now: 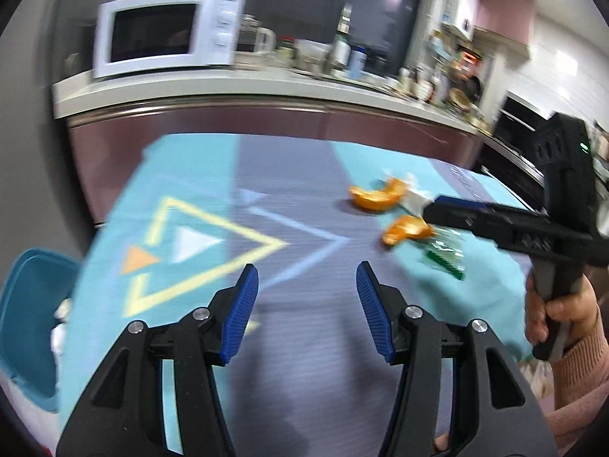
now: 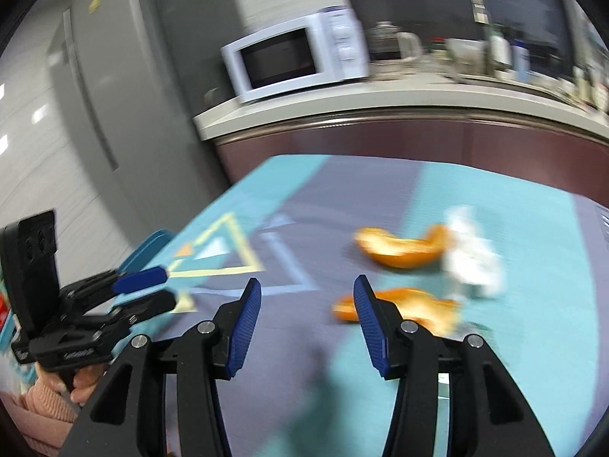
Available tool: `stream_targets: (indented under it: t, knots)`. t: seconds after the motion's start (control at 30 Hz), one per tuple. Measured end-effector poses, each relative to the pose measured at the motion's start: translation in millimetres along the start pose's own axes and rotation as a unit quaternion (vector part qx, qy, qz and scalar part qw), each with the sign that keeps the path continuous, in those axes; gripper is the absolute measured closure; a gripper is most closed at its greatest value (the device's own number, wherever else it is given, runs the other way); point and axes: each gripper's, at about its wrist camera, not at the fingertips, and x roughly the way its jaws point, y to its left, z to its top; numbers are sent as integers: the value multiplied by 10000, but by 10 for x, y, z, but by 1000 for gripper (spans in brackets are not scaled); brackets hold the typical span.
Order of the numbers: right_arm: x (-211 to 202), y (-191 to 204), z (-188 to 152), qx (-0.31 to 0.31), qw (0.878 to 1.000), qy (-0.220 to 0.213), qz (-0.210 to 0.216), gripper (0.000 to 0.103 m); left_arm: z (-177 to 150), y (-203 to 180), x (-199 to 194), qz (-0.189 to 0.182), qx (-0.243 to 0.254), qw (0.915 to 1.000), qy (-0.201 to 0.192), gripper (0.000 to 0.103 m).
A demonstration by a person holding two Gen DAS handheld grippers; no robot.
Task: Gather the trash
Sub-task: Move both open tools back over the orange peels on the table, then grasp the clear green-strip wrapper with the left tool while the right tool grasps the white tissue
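Both pairs of fingers stand apart, empty: left gripper (image 1: 307,306) over the table (image 1: 198,175), orange peels (image 2: 399,251) beyond the right gripper (image 2: 307,321).

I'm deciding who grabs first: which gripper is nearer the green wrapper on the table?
Right. In the left wrist view the right gripper reaches in over the trash, just beyond the green wrapper. The left gripper is open over bare tablecloth, well to the wrapper's left.

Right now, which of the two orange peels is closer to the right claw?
The smaller, nearer peel, beside the right claw tip and next to the green wrapper. The larger curved peel lies farther back, by the white tissue.
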Motion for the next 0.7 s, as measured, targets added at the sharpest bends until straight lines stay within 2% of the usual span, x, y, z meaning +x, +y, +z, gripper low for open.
stream_targets:
  t: [0.23, 0.33, 0.5, 0.7]
  knots:
    - [5, -628, 87, 483, 9976, -75, -490, 54, 29, -682, 426, -674, 530, 9955, 412, 50]
    - [90, -804, 135, 562, 9967, 22, -577, 49, 40, -922, 595, -886, 708, 9918, 590, 50]
    - [307, -927, 231, 600, 9964, 207, -568, 46, 84, -1141, 916, -1116, 625, 9871, 962, 49]
    - [475, -878, 301, 475, 9974, 405, -350, 40, 142, -1315, 1181, -1289, 542, 9820, 1269, 48]
